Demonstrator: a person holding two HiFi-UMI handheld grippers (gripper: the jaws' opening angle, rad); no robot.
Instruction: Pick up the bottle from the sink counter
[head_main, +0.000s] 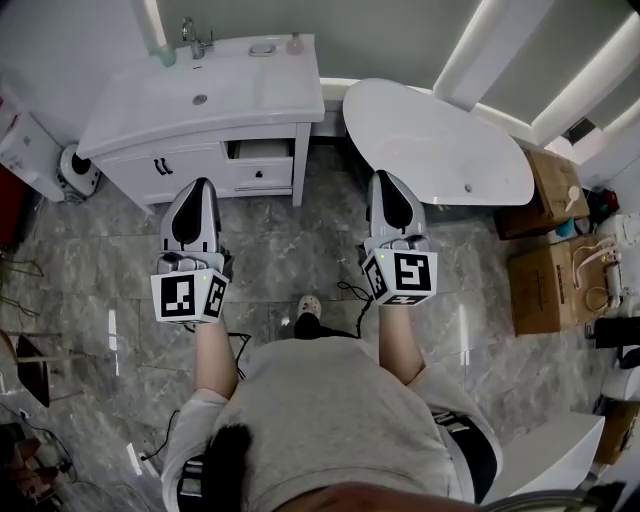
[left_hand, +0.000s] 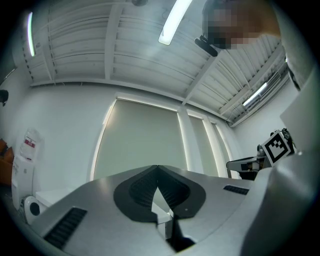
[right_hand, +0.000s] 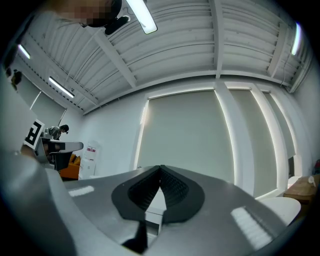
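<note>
Left hand-held gripper (head_main: 197, 185) and right hand-held gripper (head_main: 385, 178) point forward side by side, jaws together.

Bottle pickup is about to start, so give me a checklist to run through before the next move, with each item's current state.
1. Bottle in sight at the far right corner of the sink counter: ok.
2. Left gripper empty: ok.
3. Right gripper empty: ok.
4. Jaws open for a grasp: not ok, both shut.
5. Either gripper within reach of the bottle: not ok, both hang over the floor, short of the counter.
6. Bottle capped or full: cannot tell.
</note>
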